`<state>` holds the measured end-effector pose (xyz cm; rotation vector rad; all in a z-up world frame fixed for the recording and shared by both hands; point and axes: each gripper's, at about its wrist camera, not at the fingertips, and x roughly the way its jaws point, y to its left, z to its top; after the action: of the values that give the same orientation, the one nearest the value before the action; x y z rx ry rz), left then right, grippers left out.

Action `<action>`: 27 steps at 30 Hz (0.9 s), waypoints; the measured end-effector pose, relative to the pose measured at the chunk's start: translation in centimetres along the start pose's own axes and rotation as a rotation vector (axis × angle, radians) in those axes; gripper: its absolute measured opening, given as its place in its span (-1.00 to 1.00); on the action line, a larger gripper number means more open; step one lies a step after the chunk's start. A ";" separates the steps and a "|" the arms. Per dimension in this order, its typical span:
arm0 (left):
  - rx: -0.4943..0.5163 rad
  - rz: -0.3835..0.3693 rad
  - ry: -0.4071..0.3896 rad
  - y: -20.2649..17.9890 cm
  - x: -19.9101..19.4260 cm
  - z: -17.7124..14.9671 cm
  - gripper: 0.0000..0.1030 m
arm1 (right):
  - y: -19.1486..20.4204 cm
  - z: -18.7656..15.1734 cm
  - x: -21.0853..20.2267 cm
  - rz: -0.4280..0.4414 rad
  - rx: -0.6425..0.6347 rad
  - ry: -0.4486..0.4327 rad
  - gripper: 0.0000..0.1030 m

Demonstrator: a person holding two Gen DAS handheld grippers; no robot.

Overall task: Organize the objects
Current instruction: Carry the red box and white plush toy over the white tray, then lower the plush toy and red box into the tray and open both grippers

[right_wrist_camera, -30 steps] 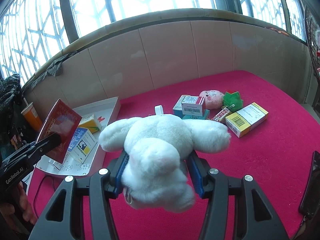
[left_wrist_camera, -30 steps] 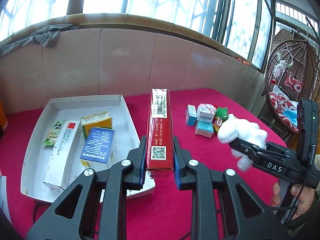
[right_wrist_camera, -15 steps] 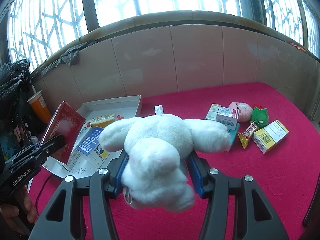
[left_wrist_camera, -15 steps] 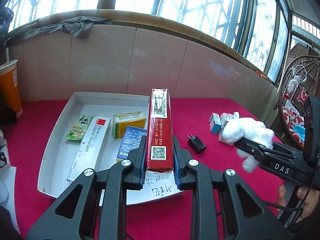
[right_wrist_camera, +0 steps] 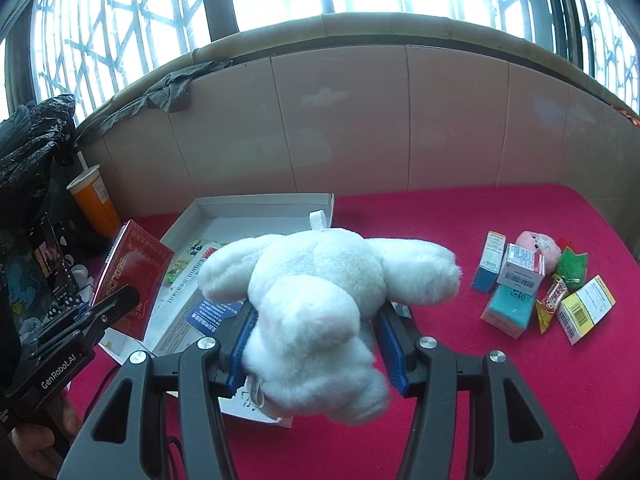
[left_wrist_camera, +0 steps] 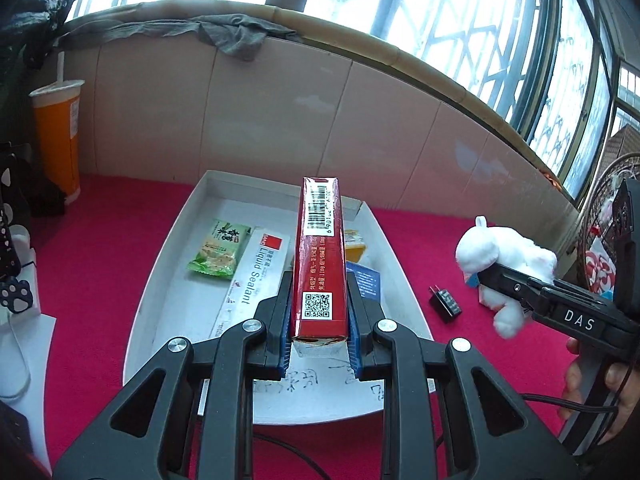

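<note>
Both grippers have swung toward the white tray (left_wrist_camera: pixel 160 264) since a second ago, so the tray that sat to the left of the red box now lies straight beneath it, and an orange cup (left_wrist_camera: pixel 56 136) has come into the left wrist view.

Clamped narrow, the left gripper (left_wrist_camera: pixel 318 316) pinches a tall red box (left_wrist_camera: pixel 320 256) by its long sides; the box stands on edge over the tray, with a white barcode label near its far end and a QR sticker near the pads. In the right wrist view its broad face reads "SEDUCES".

Partly closed, the right gripper (right_wrist_camera: pixel 316 332) squeezes a white plush toy (right_wrist_camera: pixel 320 296), fluffy, with stubby limbs and a white fabric loop, held above the red cloth (right_wrist_camera: pixel 520 400) at the tray's near edge.

Inside the tray lie a long white carton printed "Liquid Sealant" (left_wrist_camera: pixel 256 280), a green snack packet (left_wrist_camera: pixel 218 252), a blue box (left_wrist_camera: pixel 366 286) and a yellow box (left_wrist_camera: pixel 354 246). A black plug (left_wrist_camera: pixel 445 304) rests on the cloth beside the tray. Gripper housings read "DAS" and "GenRobot.AI". Further right, small boxes and soft toys (right_wrist_camera: pixel 536 280) sit clustered together.
</note>
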<state>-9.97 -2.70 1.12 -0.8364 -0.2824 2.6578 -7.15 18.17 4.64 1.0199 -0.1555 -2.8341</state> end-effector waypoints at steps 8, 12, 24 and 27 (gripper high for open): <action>-0.064 0.012 0.002 3.7 0.8 0.3 -0.58 | 2.1 3.4 3.4 0.008 -0.006 -0.001 0.06; -0.040 -0.021 -0.005 3.5 1.2 0.0 -0.58 | 3.3 5.2 6.9 0.016 -0.028 0.041 0.06; -0.040 -0.005 -0.023 4.4 1.8 -0.5 -0.18 | 7.7 8.4 14.1 -0.011 -0.103 0.037 0.27; -0.040 -0.011 -0.047 4.2 1.5 -0.5 0.67 | 7.5 7.8 13.6 0.001 -0.097 0.012 0.62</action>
<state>-11.93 -5.92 -1.25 -0.7826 -0.3517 2.6723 -21.88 9.08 3.18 1.0165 -0.0166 -2.8028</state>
